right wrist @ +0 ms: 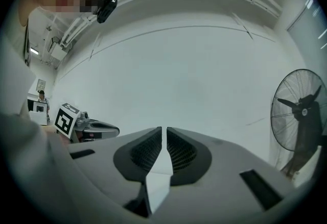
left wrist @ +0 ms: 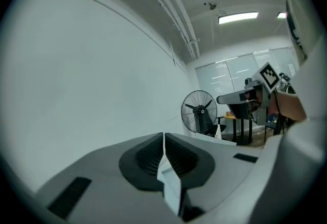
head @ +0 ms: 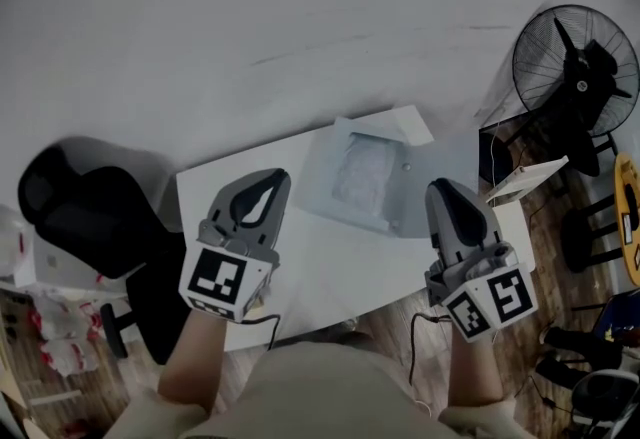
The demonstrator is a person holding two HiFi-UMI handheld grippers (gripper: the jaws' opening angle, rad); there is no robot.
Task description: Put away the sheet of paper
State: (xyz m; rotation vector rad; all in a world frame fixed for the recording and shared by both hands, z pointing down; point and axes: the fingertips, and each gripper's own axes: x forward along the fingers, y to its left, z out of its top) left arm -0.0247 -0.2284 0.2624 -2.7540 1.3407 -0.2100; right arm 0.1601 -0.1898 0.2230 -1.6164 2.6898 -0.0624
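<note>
The fingers (right wrist: 214,167) are showing matt grey plastic with ribbed black pads (right wrist: 143,154). Ahead of them, a translucent plastic sleeve (head: 365,172) is lying, faintly glossy, on the smooth matt white surface (head: 320,247). Behind them, wood-plank floor (head: 385,327) is showing.

White paper sheet (head: 400,123) flat, tbl's (head: 330,262) far edge.

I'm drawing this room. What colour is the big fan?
The fan is black, seen best in the head view.
</note>
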